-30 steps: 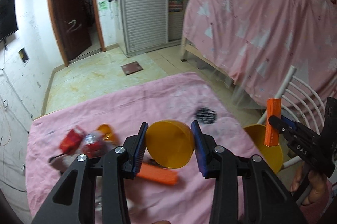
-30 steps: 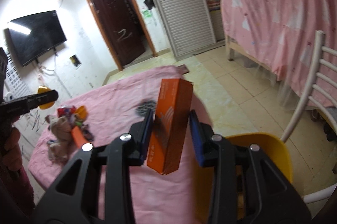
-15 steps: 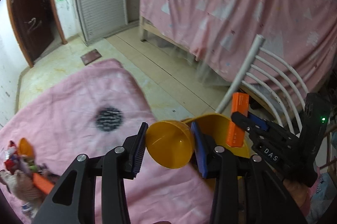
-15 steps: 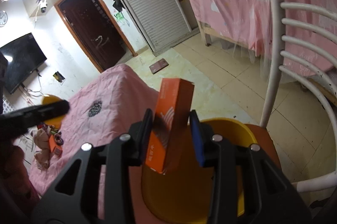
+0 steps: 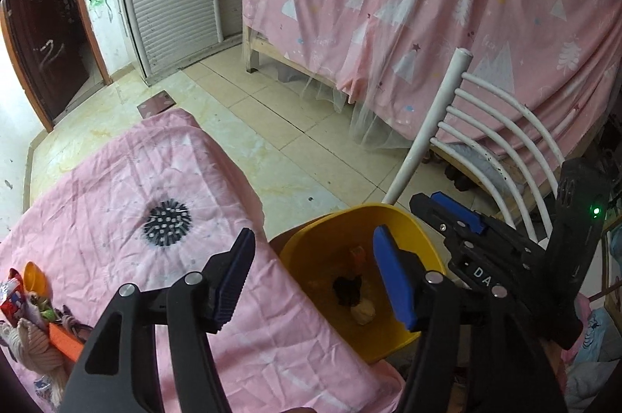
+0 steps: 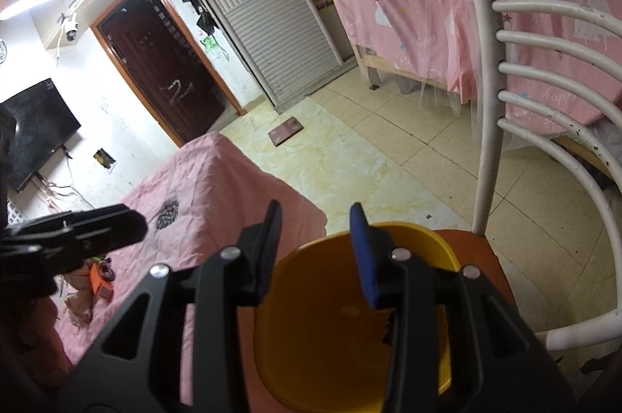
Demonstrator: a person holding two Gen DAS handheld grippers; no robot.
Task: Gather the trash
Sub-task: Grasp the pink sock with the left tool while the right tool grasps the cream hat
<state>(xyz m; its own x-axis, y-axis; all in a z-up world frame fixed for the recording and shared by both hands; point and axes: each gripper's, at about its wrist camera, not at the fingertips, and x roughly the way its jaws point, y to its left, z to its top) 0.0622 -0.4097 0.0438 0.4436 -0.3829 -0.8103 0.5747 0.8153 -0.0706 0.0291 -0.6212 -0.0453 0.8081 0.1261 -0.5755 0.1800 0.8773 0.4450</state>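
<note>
A yellow bin [image 5: 418,250] stands on a chair seat beside the pink-covered table [image 5: 116,187]; it holds several bits of trash [image 5: 352,290]. My left gripper [image 5: 317,277] is open and empty, over the bin's near rim. My right gripper [image 6: 315,253] is open and empty, just above the same bin [image 6: 330,335]; it also shows in the left wrist view [image 5: 447,215]. More trash [image 5: 35,316] lies on the table's left edge: an orange box, a yellow half shell, wrappers, a knitted piece.
A white chair back [image 5: 486,125] rises right behind the bin. A pink curtain [image 5: 427,5] hangs over a bed beyond it. Tiled floor [image 5: 272,110] lies between table and bed. The left gripper [image 6: 74,234] shows in the right wrist view.
My left gripper has opened and let go of the yellow half shell. My right gripper has opened and let go of the orange box. Both grippers have moved over the bin.
</note>
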